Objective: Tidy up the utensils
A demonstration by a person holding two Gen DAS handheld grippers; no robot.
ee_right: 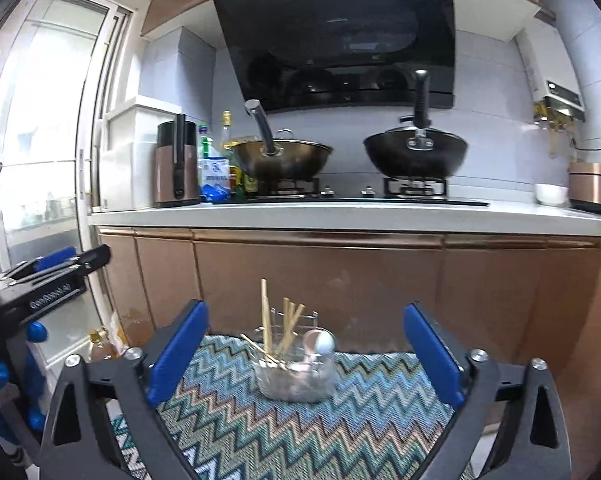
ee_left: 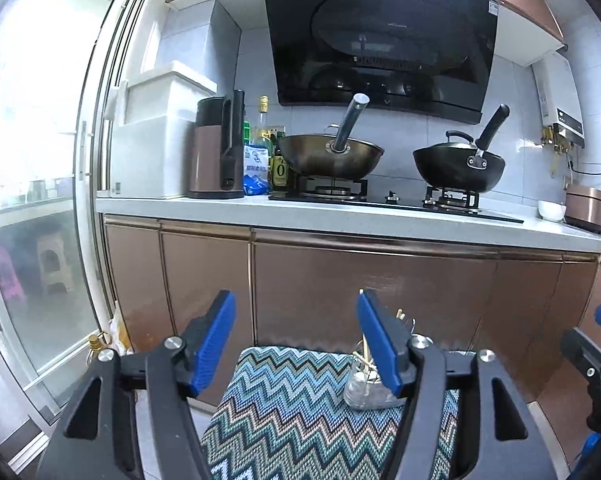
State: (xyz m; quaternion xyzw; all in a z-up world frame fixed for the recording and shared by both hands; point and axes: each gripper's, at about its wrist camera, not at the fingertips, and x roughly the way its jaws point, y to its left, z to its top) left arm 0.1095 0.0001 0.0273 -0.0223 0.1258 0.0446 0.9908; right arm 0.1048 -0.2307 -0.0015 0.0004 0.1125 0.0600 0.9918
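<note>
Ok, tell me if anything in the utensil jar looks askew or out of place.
One thing: in the glass jar on the zigzag cloth, most chopsticks stand roughly upright, but one stray chopstick lies nearly flat, slanting out over the left rim. A metal spoon sits bowl-up beside them. Nothing looks spilled or broken. Both grippers are open and empty.

The right tool [ee_right: 304,354] hangs with jaws wide apart above a zigzag cloth [ee_right: 340,420]. Ahead stands a glass jar [ee_right: 296,376] holding chopsticks [ee_right: 266,316] and a spoon [ee_right: 320,344].
</note>
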